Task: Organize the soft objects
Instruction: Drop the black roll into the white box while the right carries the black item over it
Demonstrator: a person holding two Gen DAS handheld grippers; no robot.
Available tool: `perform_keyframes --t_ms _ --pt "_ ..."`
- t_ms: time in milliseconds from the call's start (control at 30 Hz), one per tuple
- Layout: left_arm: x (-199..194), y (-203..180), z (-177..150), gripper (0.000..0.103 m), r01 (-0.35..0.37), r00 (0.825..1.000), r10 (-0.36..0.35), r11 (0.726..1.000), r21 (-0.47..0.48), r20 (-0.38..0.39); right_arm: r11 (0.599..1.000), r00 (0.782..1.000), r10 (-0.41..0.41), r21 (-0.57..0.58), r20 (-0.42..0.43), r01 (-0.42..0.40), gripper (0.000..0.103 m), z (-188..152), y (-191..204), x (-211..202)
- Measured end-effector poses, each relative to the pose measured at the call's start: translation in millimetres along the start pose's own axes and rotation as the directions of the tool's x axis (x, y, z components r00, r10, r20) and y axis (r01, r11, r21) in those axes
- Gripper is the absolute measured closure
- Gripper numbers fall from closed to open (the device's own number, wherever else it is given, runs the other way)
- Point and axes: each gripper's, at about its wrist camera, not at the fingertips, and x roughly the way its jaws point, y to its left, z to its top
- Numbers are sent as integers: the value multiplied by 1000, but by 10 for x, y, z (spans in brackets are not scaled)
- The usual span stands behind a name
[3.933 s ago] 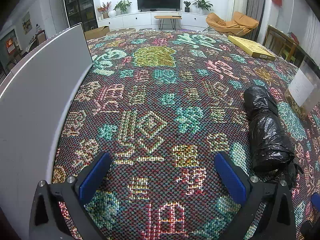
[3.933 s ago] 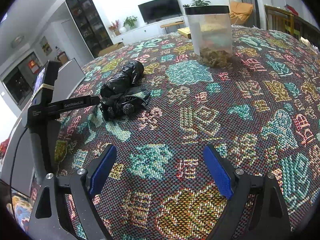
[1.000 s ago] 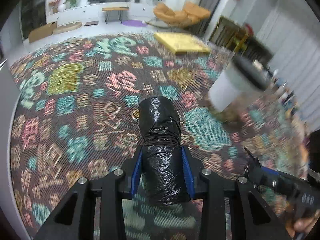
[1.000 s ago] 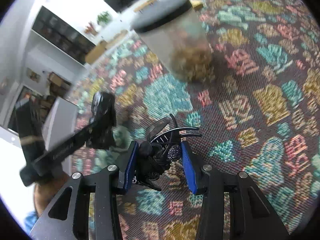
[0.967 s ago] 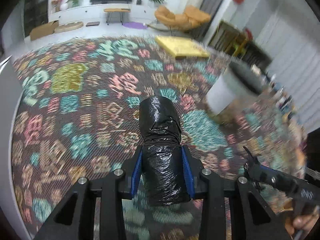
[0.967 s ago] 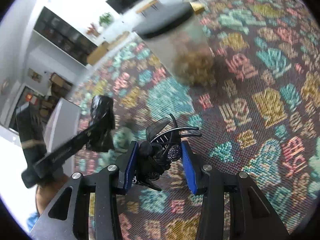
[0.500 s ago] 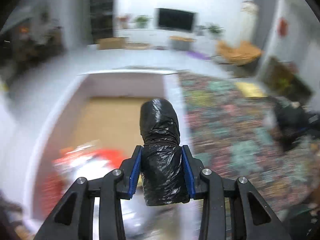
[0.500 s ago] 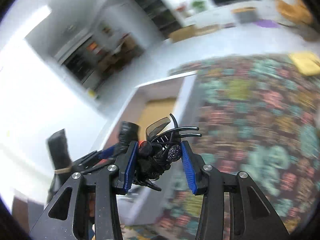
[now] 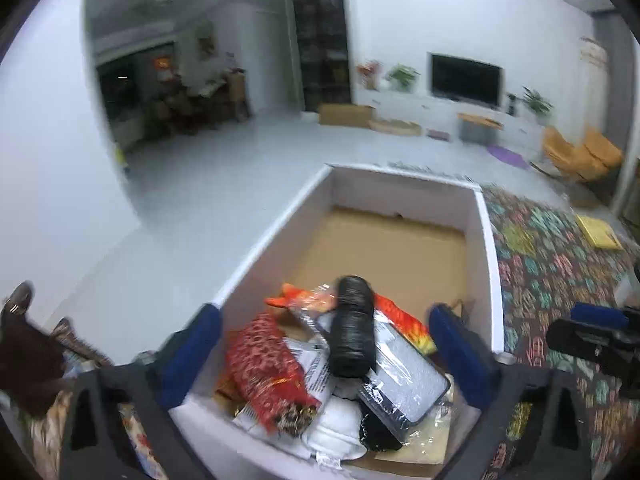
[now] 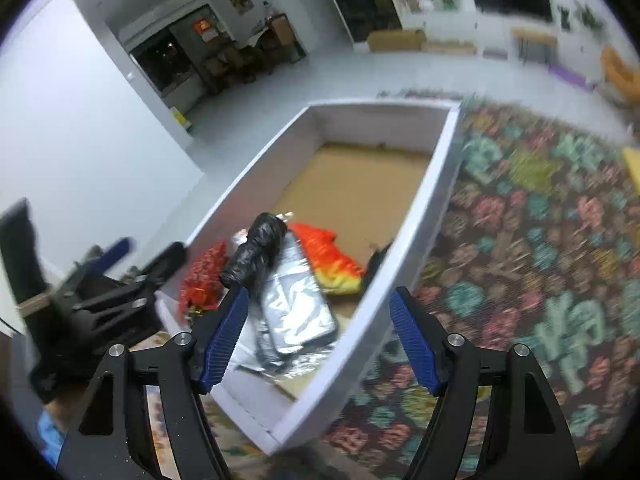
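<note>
The black plastic bag roll lies in the white box on top of a silver pouch and red packets. It also shows in the right wrist view. My left gripper is open above the box's near end. My right gripper is open above the box's right wall. A small dark thing, perhaps the black hair clip, sits against that wall inside the box.
An orange-yellow packet lies in the box; its far half shows bare brown cardboard. The patterned cloth lies to the right of the box. The left gripper shows at the left of the right wrist view.
Both grippers have opened. The bag roll has dropped from my left gripper into the box, and the hair clip is gone from my right gripper. Both views now look down into the box.
</note>
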Motion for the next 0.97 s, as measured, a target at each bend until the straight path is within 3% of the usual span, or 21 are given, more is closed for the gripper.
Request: perform_keyframes --t_ms 133,300,533,967 --pt "-229 43 -60 0 13 999 -10 996 -84 40 989 994 -111 -96 13 112 23 -41 209 -202" --pt "-189 -76 -156 0 -73 997 73 997 17 -32 970 980 -199 -145 -2 196 23 -112 339 -197" --pt "-157 46 -274 0 -60 995 57 998 -31 -80 952 969 -246 -189 -4 240 23 -148 444 -174" --pt "-170 119 -330 0 -45 996 42 998 -36 -83 951 973 -231 -210 9 227 23 -224 495 -168"
